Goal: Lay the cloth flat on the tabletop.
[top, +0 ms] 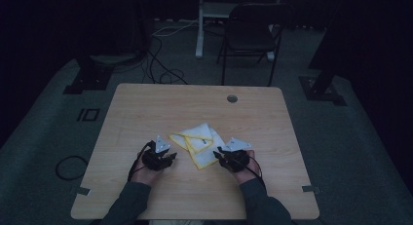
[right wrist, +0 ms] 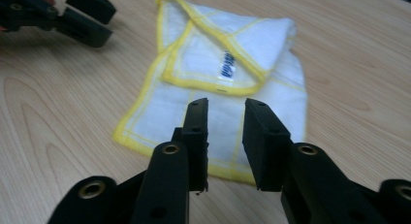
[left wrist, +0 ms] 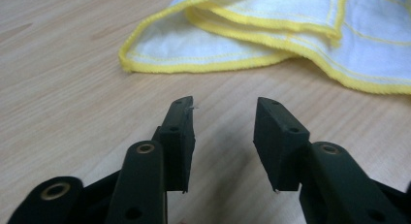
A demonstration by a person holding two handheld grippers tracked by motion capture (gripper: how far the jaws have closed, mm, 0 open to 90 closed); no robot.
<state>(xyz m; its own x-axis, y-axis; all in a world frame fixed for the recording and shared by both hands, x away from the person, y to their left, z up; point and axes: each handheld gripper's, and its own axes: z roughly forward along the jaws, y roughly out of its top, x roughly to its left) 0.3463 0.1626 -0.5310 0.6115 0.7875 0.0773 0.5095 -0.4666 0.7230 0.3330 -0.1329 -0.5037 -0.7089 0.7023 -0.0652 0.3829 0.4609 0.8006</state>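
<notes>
Tongs of both hands, left tongs (left wrist: pixel 224 110) and right tongs (right wrist: pixel 226 110), stand apart and empty beside the cloth (right wrist: pixel 228 73).

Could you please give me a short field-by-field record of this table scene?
surface: light wooden table
item: white cloth with yellow hemmed edges, loosely folded, lying flat near the table's middle
label: small blue-printed tag on the upper fold
left gripper: jaws apart, nothing between them, just short of the cloth's near edge
right gripper: jaws apart, over the cloth's near edge, no grip visible
background: black folding chair beyond the table
</notes>
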